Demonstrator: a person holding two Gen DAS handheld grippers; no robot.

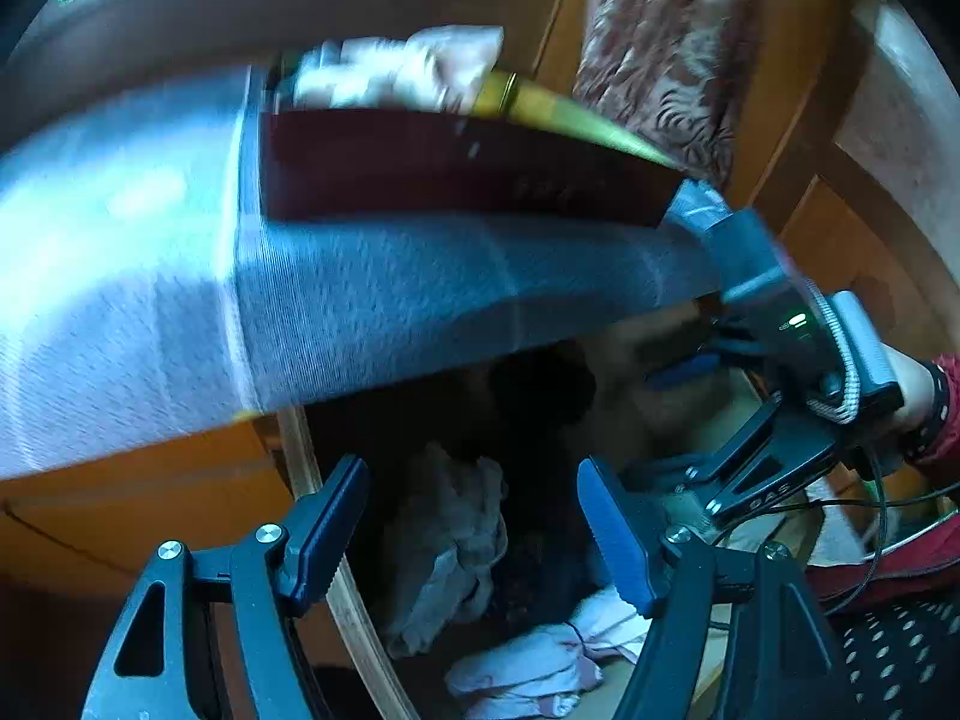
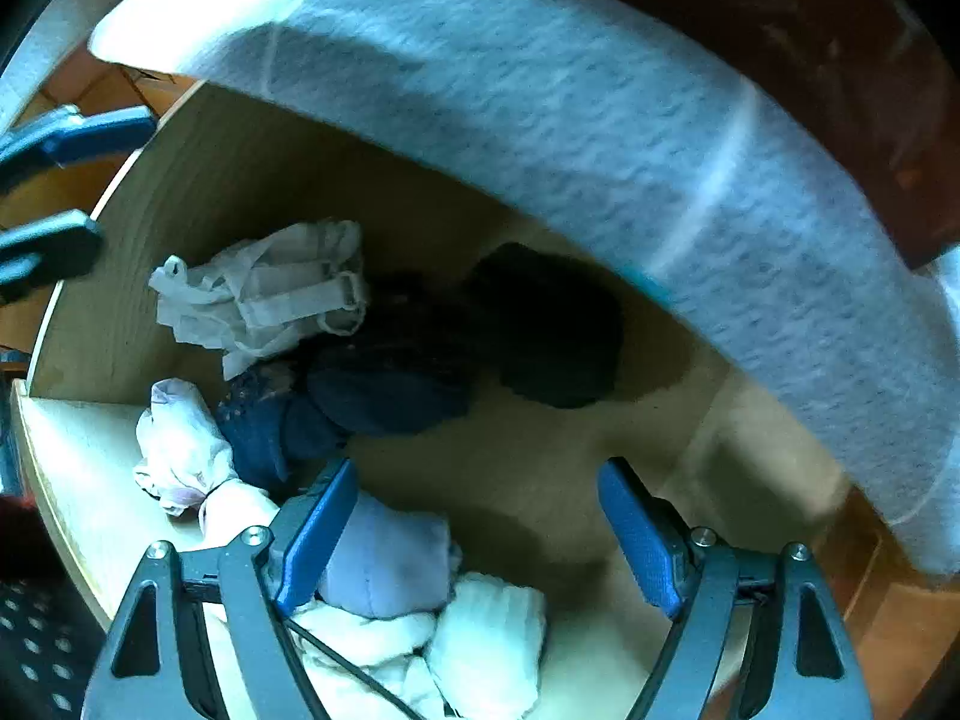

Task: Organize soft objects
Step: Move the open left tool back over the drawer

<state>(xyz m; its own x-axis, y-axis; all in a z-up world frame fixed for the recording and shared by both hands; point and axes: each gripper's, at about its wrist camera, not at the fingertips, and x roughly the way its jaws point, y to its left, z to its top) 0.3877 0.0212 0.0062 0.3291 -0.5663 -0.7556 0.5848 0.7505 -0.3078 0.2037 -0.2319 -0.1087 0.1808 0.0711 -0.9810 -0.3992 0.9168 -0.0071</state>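
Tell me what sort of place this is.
Probably a bedroom: a pulled-out wooden drawer holds a pile of small garments beneath what looks like a pale textured mattress, with a patterned curtain behind.

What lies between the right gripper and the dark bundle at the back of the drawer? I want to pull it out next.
Nothing visible blocks it. The right gripper is open over bare drawer floor, with the dark bundle straight ahead. The mattress edge overhangs above, and the blue clothes lie to the left.
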